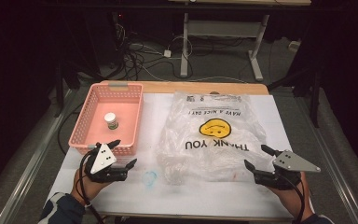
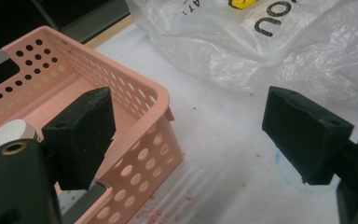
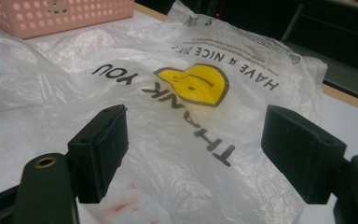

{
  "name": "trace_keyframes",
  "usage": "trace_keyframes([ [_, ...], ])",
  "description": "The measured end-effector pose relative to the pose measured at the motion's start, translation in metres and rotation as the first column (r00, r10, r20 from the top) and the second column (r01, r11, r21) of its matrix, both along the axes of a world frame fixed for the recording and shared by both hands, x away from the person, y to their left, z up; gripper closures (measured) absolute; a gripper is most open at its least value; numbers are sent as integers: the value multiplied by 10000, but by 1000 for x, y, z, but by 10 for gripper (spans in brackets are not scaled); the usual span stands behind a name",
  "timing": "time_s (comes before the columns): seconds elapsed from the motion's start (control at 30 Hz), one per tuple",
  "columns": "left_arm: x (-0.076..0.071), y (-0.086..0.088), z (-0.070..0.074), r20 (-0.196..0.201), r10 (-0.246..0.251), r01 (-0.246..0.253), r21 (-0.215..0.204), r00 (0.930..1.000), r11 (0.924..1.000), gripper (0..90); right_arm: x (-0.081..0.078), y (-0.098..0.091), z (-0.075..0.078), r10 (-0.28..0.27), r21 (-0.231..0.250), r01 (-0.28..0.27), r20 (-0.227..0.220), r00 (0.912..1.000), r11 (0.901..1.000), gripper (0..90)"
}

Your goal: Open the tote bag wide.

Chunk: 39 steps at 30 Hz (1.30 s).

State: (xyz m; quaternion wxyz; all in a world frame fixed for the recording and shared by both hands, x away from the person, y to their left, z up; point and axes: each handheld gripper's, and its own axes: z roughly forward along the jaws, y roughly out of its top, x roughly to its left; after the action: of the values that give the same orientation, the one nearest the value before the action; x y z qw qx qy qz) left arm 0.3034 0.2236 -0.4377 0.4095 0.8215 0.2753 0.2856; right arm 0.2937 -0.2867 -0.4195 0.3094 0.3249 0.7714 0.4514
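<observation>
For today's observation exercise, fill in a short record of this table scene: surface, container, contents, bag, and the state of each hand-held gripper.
surface: white-covered table
container: pink perforated basket, at the table's left
contents: one small white-capped jar, upright in the basket
bag: clear plastic bag with a yellow smiley and "THANK YOU", lying flat at the centre
left hand-held gripper: open, holding nothing, by the basket's near corner
right hand-held gripper: open, holding nothing, at the bag's near right edge
</observation>
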Motion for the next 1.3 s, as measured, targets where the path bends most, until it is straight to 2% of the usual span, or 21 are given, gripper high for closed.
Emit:
trace_keyframes([
  [0.4, -3, 3, -3, -59, 150, -149, 194, 9999, 9997, 179, 7, 5, 0, 188, -121, -188, 15, 9998, 9997, 239],
  [0.6, -8, 4, -3, -7, 225, -225, 261, 9997, 9994, 182, 13, 3, 3, 2, -122, -1, 95, 10000, 9999, 251],
  [0.63, -8, 5, -3, 3, 256, -256, 267, 9997, 9993, 182, 19, 0, 7, -106, -133, 110, 267, 9996, 9999, 265],
  [0.7, -7, 5, -3, -15, 287, -286, 225, 9996, 9993, 182, 22, -1, 9, -189, -169, 195, 321, 9993, 9997, 272],
  [0.73, -7, 5, -3, -5, 307, -307, 244, 9995, 9992, 182, 30, -5, 15, -496, -127, 502, 409, 9979, 9987, 305],
  [0.83, -3, 3, -4, -23, 229, -228, 240, 9997, 9995, 182, 49, -12, 23, -757, -218, 766, 393, 9964, 9968, 329],
  [0.9, -1, 2, -4, -2, 184, -184, 319, 9998, 9993, 182, 67, -16, 27, -1027, -439, 1049, 477, 9936, 9935, 342],
  [0.97, 2, 0, -3, 40, 139, -140, 373, 9999, 9992, 182, 89, -19, 28, -1231, -492, 1240, 206, 9922, 9911, 343],
  [1.0, 4, -1, -3, 100, 135, -140, 450, 9999, 9989, 182, 89, -19, 28, -1231, -492, 1240, 206, 9922, 9911, 343],
  [1.03, 7, -1, -4, 47, 119, -121, 437, 9999, 9990, 182, 113, -20, 27, -1437, -602, 1434, -9, 9896, 9878, 347],
  [1.07, 7, -1, -4, 47, 119, -121, 437, 9999, 9990, 182, 113, -20, 27, -1437, -602, 1434, -9, 9896, 9878, 347],
  [1.1, 9, -1, -6, -14, 156, -156, 484, 9999, 9987, 182, 135, -19, 24, -1603, -701, 1581, -270, 9867, 9849, 347],
  [1.13, 9, -1, -6, -14, 156, -156, 484, 9999, 9987, 182, 135, -19, 24, -1603, -701, 1581, -270, 9867, 9849, 347],
  [1.17, 11, 0, -7, -75, 154, -151, 448, 9999, 9989, 182, 156, -18, 21, -1732, -644, 1698, -506, 9836, 9834, 352],
  [1.2, 12, 1, -8, -103, 182, -176, 473, 9998, 9987, 182, 156, -18, 21, -1732, -644, 1698, -506, 9836, 9834, 352],
  [1.23, 15, 1, -8, -93, 231, -227, 403, 9997, 9989, 182, 176, -17, 16, -1931, -712, 1873, -859, 9774, 9797, 356],
  [1.27, 15, 1, -8, -93, 231, -227, 403, 9997, 9989, 182, 186, -16, 13, -2139, -855, 2060, -955, 9722, 9748, 362],
  [1.3, 16, 1, -8, -88, 221, -217, 409, 9997, 9989, 182, 186, -16, 13, -2139, -855, 2060, -955, 9722, 9748, 362],
])
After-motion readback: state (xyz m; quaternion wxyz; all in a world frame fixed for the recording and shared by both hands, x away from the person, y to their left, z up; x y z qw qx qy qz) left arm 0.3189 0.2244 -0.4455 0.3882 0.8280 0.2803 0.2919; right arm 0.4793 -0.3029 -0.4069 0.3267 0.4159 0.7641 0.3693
